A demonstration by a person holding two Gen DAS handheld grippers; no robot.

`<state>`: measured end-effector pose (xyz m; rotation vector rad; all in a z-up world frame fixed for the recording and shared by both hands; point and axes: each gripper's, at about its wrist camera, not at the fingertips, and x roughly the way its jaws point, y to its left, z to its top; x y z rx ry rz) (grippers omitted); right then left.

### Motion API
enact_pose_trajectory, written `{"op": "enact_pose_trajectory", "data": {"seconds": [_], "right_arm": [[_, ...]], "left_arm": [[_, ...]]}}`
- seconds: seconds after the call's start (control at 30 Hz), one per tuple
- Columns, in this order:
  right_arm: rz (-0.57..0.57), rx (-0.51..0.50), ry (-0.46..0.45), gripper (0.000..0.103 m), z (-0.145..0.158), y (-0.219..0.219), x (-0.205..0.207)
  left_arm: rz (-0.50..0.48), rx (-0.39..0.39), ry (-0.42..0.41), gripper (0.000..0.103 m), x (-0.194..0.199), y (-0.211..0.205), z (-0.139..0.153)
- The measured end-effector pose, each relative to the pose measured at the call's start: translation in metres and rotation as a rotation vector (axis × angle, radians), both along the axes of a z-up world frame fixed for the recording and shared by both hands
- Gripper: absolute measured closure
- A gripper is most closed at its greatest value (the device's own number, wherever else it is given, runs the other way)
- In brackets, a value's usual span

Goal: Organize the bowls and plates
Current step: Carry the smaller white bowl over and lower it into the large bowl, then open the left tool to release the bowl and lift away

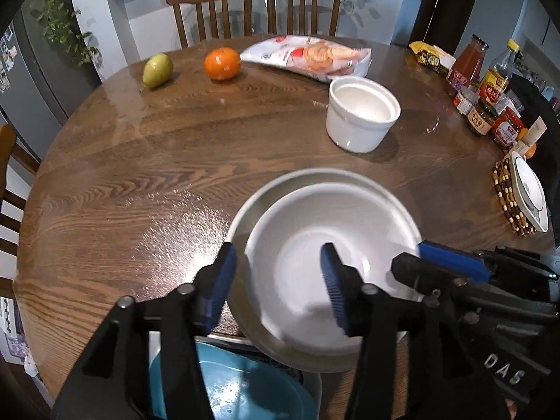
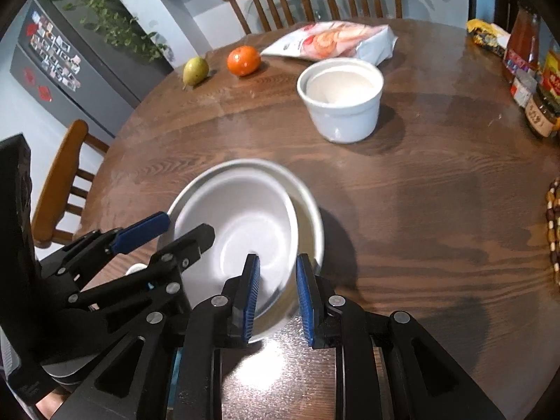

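Note:
A white bowl (image 1: pixel 322 245) sits tilted inside a wider white bowl (image 1: pixel 252 192) on the wooden table; both are motion-blurred. My left gripper (image 1: pixel 278 276) is open, its fingers straddling the inner bowl's near-left rim. My right gripper (image 2: pixel 278 297) is open around the bowls' (image 2: pixel 241 224) near-right rim and shows in the left wrist view (image 1: pixel 420 259). A tall white ceramic pot (image 1: pixel 360 115) stands farther back. A blue plate (image 1: pixel 231 388) lies under my left gripper. A white plate (image 1: pixel 530 192) rests on a beaded trivet (image 1: pixel 507 199) at the right.
A pear (image 1: pixel 157 70), an orange (image 1: pixel 222 63) and a snack bag (image 1: pixel 308 56) lie at the far side. Jars and bottles (image 1: pixel 486 87) line the right edge. Wooden chairs (image 1: pixel 255 7) stand behind the table, and another chair (image 2: pixel 63 182) stands at the left.

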<state>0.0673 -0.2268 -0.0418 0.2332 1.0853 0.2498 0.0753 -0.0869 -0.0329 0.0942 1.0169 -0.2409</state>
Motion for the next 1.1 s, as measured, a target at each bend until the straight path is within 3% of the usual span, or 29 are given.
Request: {"op": "enact_pose_trajectory", "data": {"seconds": [0.07,0.27,0.33,0.4,0.5,0.57,0.77,1.1], "right_arm": [[-0.006,0.003,-0.015,0.08,0.004,-0.004,-0.002],[-0.029,0.018,-0.057,0.079,0.018,-0.014,-0.013],[-0.035,0.019,-0.07,0.071,0.022,-0.017,-0.017],[-0.049,0.016,-0.083,0.055,0.026,-0.019,-0.02],[-0.064,0.018,-0.106,0.045,0.032,-0.026,-0.026],[-0.07,0.018,-0.118,0.044,0.035,-0.03,-0.03],[-0.069,0.009,-0.141,0.044,0.044,-0.037,-0.043],[0.055,-0.012,-0.153,0.044,0.051,-0.032,-0.065]], "left_arm": [[0.0,-0.001,-0.022,0.045,-0.003,-0.001,0.007],[0.006,0.025,-0.087,0.022,-0.015,-0.002,0.023],[0.014,0.037,-0.107,0.022,-0.018,-0.001,0.027],[0.021,0.039,-0.117,0.019,-0.022,0.001,0.031],[0.035,0.041,-0.133,0.008,-0.029,0.004,0.036],[0.045,0.044,-0.147,0.002,-0.034,0.006,0.04],[0.074,0.074,-0.168,0.001,-0.05,0.015,0.046],[0.137,0.06,-0.145,0.001,-0.074,0.046,0.054]]}}
